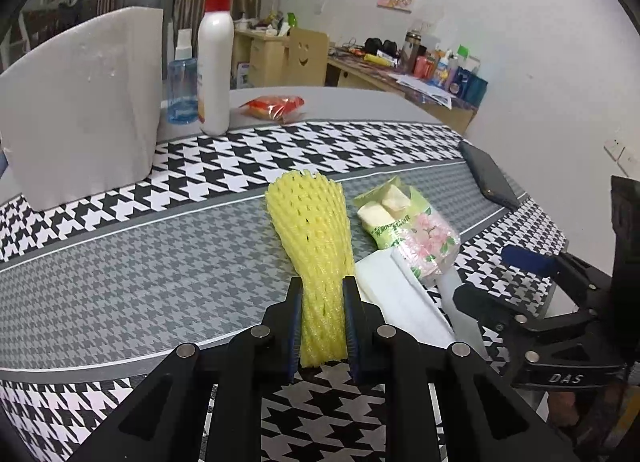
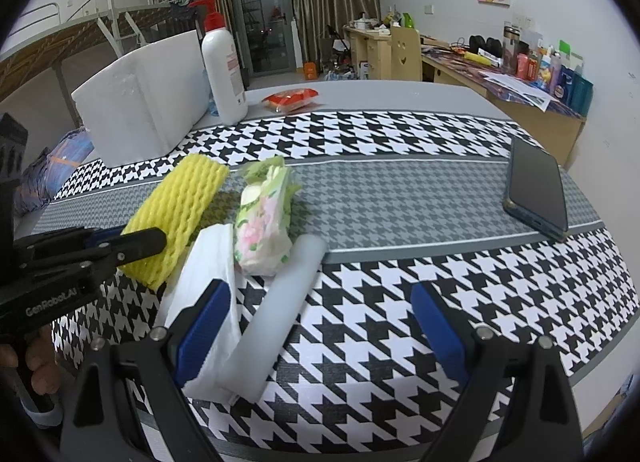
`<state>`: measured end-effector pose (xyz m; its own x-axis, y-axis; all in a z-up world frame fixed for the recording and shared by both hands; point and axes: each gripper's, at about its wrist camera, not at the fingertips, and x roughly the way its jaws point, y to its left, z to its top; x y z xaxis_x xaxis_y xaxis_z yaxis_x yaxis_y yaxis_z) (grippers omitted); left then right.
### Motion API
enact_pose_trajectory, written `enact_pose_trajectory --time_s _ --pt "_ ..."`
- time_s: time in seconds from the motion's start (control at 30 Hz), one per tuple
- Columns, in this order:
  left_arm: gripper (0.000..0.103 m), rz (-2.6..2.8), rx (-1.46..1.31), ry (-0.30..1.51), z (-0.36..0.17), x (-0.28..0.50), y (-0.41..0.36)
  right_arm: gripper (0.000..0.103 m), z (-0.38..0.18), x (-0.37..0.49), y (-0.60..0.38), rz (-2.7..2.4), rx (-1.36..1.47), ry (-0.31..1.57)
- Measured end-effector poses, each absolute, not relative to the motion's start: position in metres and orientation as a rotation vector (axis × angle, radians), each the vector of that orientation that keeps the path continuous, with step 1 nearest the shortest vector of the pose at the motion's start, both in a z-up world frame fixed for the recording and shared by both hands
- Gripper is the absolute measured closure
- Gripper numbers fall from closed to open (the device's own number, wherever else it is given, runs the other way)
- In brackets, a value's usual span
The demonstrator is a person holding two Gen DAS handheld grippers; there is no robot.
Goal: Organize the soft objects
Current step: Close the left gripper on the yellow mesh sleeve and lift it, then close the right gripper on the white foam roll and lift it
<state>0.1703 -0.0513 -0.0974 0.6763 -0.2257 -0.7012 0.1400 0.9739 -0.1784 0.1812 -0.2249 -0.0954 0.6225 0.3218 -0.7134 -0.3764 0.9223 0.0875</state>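
A yellow foam net sleeve [image 1: 310,221] lies on the houndstooth table cloth [image 1: 140,262]. My left gripper [image 1: 322,294] is shut on the sleeve's near end; the sleeve also shows in the right wrist view [image 2: 180,205]. To its right lie a green floral tissue pack [image 1: 408,225], a white folded tissue [image 1: 400,298] and a white foam tube [image 2: 284,302]. My right gripper [image 2: 320,322] is open, low over the tube and tissue [image 2: 208,282], holding nothing. The tissue pack also shows in the right wrist view [image 2: 264,217].
A white foam box [image 1: 84,101] stands at the back left, with a pump bottle [image 1: 216,57] and a blue spray bottle [image 1: 182,81] beside it. A red snack packet [image 1: 274,105] lies behind. A dark phone [image 2: 536,189] lies at the right. Cluttered desks [image 2: 520,73] stand beyond.
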Motion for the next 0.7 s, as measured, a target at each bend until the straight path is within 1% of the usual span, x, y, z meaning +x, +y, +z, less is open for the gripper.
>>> enact_pose_trajectory --time_s 0.07,0.1,0.2,0.23,0.3,0.4,0.47,0.5,0.53,0.6,0.7 --pt "0.083 -0.199 -0.112 0.796 -0.096 0.168 -0.05 0.014 -0.098 0.183 -0.224 0.39 -0.075 0.82" --pt "0.083 -0.198 -0.113 0.795 -0.096 0.166 -0.05 0.018 -0.099 0.184 -0.223 0.389 -0.077 0.828" --pt "0.083 -0.193 -0.112 0.792 -0.095 0.164 -0.048 0.026 -0.104 0.187 -0.22 0.38 -0.081 0.862" --pt "0.083 -0.192 -0.111 0.79 -0.094 0.163 -0.047 0.028 -0.105 0.187 -0.219 0.374 -0.084 0.869" --pt "0.083 -0.187 -0.109 0.784 -0.093 0.161 -0.046 0.028 -0.106 0.186 -0.217 0.368 -0.074 0.873" --pt "0.083 -0.181 -0.109 0.78 -0.092 0.159 -0.043 0.033 -0.104 0.183 -0.21 0.38 -0.078 0.875" --pt "0.083 -0.183 -0.109 0.776 -0.091 0.157 -0.042 0.04 -0.104 0.181 -0.207 0.36 -0.096 0.874" --pt "0.083 -0.184 -0.109 0.774 -0.09 0.156 -0.041 0.046 -0.105 0.181 -0.206 0.346 -0.101 0.881" --pt "0.083 -0.184 -0.108 0.77 -0.09 0.155 -0.04 0.049 -0.105 0.182 -0.205 0.33 -0.103 0.887" --pt "0.083 -0.186 -0.103 0.763 -0.088 0.152 -0.039 0.051 -0.104 0.181 -0.204 0.328 -0.097 0.889" --pt "0.083 -0.195 -0.107 0.756 -0.087 0.147 -0.037 0.052 -0.104 0.18 -0.199 0.299 -0.11 0.893"
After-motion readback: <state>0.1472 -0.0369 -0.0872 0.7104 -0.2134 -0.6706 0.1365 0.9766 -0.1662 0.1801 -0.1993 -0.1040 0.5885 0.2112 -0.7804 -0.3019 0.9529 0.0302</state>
